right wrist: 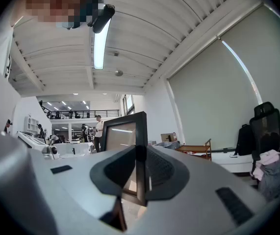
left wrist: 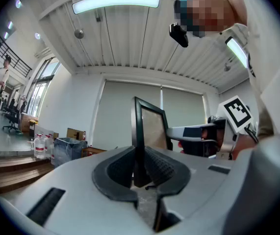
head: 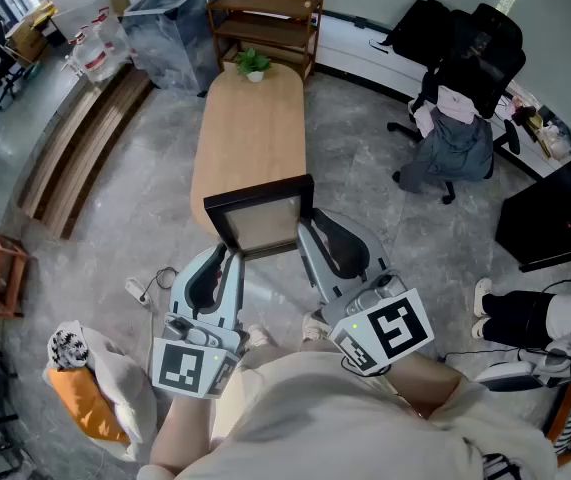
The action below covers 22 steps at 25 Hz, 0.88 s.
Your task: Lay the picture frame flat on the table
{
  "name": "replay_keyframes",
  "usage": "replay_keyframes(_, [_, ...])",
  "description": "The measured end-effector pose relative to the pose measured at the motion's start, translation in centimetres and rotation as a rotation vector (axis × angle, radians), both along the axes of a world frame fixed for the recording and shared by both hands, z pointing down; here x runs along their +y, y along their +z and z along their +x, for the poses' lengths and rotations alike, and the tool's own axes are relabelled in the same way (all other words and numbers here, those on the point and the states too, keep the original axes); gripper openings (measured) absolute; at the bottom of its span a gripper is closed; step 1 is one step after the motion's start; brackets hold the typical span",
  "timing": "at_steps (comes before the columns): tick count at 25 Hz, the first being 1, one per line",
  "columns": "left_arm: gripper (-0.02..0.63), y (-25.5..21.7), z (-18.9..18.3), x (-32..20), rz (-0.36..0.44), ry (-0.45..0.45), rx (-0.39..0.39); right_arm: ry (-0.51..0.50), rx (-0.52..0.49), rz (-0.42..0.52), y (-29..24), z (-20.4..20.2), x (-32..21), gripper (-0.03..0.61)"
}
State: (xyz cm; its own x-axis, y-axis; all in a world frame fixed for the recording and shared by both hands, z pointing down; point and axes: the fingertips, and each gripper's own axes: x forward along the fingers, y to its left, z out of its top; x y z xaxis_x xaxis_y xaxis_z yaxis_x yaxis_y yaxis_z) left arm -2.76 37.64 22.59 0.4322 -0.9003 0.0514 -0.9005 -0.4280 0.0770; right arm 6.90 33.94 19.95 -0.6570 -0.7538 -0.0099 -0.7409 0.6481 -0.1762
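A black picture frame is held in the air between both grippers, over the near end of the long wooden table. My left gripper is shut on the frame's left edge. In the left gripper view the frame stands edge-on between the dark pads. My right gripper is shut on the frame's right edge. The right gripper view shows that frame edge pinched between the pads, with the glass face to its left.
A small potted plant sits at the table's far end. A wooden shelf stands behind it. Office chairs with clothes are at the right. A bag and orange cushion lie on the floor at left.
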Motion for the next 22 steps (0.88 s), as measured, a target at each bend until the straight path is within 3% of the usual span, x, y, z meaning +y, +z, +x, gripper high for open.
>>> replay_keyframes(12, [0.055,0.2,5.0,-0.3,-0.021,-0.003,-0.004,0.001,-0.034,-0.014,0.5,5.1,-0.2,0.051])
replay_keyframes(22, [0.055,1.1,6.8,-0.2,-0.051,0.001,-0.015,0.007,-0.049,-0.042,1.5,6.9,-0.3,0.051])
